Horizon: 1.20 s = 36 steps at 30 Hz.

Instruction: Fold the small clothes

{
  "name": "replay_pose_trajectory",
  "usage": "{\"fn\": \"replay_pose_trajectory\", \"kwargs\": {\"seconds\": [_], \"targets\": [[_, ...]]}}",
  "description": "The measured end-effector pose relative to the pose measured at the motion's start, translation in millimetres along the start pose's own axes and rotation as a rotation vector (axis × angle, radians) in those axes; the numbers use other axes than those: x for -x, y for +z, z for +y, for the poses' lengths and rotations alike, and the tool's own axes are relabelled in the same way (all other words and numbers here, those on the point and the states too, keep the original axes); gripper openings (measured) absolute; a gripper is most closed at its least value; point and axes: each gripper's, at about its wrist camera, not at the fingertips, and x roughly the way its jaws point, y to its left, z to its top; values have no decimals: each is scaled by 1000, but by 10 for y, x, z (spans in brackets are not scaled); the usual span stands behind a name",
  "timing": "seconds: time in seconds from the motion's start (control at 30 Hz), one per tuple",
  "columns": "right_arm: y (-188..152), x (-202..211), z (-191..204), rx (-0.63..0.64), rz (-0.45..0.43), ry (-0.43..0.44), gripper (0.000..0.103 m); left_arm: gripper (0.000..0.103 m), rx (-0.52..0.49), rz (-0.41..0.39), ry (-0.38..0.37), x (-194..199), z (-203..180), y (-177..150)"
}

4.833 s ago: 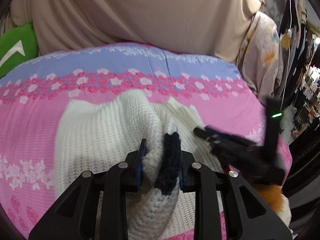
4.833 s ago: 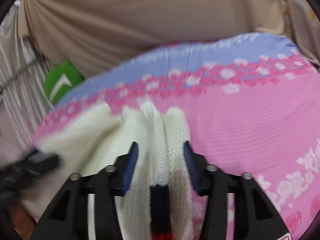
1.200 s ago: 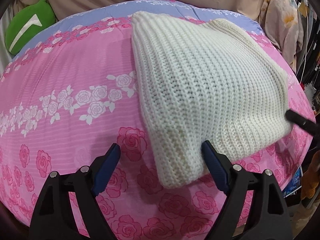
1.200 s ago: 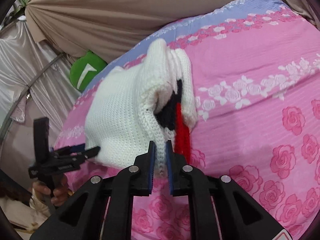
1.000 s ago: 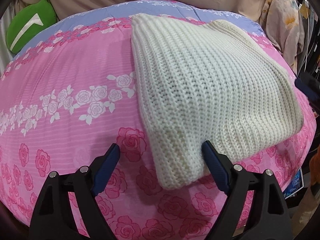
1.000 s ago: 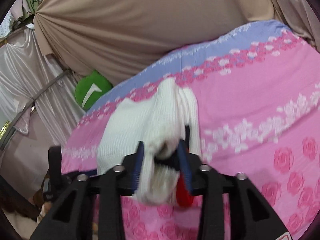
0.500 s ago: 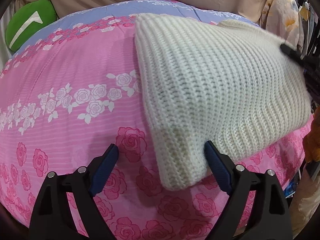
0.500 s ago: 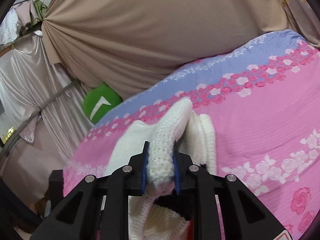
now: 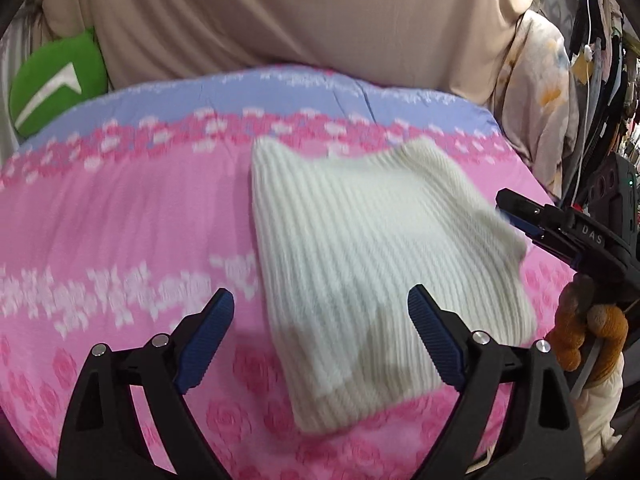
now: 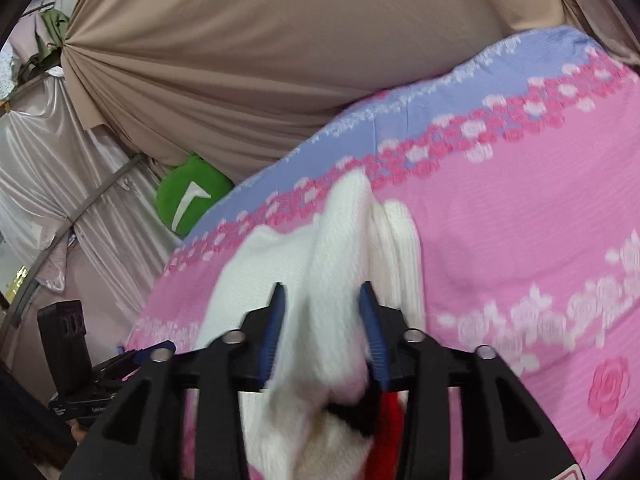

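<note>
A cream knitted sweater [image 9: 360, 260] lies folded on the pink flowered bedspread [image 9: 120, 220]. My left gripper [image 9: 319, 292] hovers wide open above its near corner, touching nothing. The right gripper [image 9: 510, 210] reaches in at the sweater's right edge. In the right wrist view, a raised fold of the sweater [image 10: 344, 240] stands between the right gripper's [image 10: 322, 287] jaws, which are opening, and the blue pads [image 10: 370, 320] have come off the knit. Red and dark stripes [image 10: 390, 412] show under that fold. The left gripper [image 10: 132, 360] is at the lower left.
A green cushion [image 9: 56, 84] lies at the bed's far left, in front of a beige curtain [image 9: 300, 12]. Hanging clothes [image 9: 536, 92] crowd the right side. An orange-brown gloved hand [image 9: 588, 328] holds the right gripper past the bed's right edge.
My left gripper has lifted up and back from the sweater's near corner. The right gripper's jaws, pinched on a fold half a second ago, have spread apart.
</note>
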Motion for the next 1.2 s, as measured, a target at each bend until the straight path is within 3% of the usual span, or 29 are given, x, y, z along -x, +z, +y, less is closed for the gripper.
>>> {"fn": "replay_pose_trajectory", "kwargs": {"seconds": [0.03, 0.17, 0.2, 0.23, 0.33, 0.4, 0.47, 0.5, 0.53, 0.6, 0.67, 0.77, 0.97, 1.1, 1.2], "targets": [[89, -74, 6, 23, 4, -18, 64, 86, -1, -14, -1, -29, -22, 82], [365, -616, -67, 52, 126, -94, 64, 86, -2, -28, 18, -293, -92, 390], [391, -718, -56, 70, 154, -91, 46, 86, 3, -19, 21, -373, -99, 433], [413, -788, -20, 94, 180, -74, 13, 86, 8, -10, 23, -431, -98, 451], [517, -594, 104, 119, 76, 10, 13, 86, 22, 22, 22, -593, -113, 444], [539, -421, -6, 65, 3, 38, 13, 86, 21, 42, 34, -698, -123, 394], [478, -546, -230, 6, 52, -3, 13, 89, 21, 56, 57, -804, -120, 343], [400, -700, -360, -11, 106, -65, 13, 90, 15, 62, 71, -846, -133, 320], [286, -834, -485, -30, 149, -90, 13, 91, 6, 63, 85, -882, -146, 302], [232, -717, -524, -78, 108, -37, 15, 93, -12, 54, 113, -897, -191, 279], [208, -474, -443, -83, 51, -38, 22, 93, -19, 51, 122, -884, -213, 280], [60, -76, -280, -51, 5, -11, 24, 93, -7, 56, 117, -864, -193, 275], [-377, 369, -136, -58, 13, -5, 59, 93, -1, 55, 128, -845, -207, 263], [-636, 378, -56, -70, 63, -7, 61, 92, -1, 61, 136, -817, -230, 260], [-739, 403, 28, -55, 70, 39, 61, 91, -12, 57, 143, -763, -260, 245]]}}
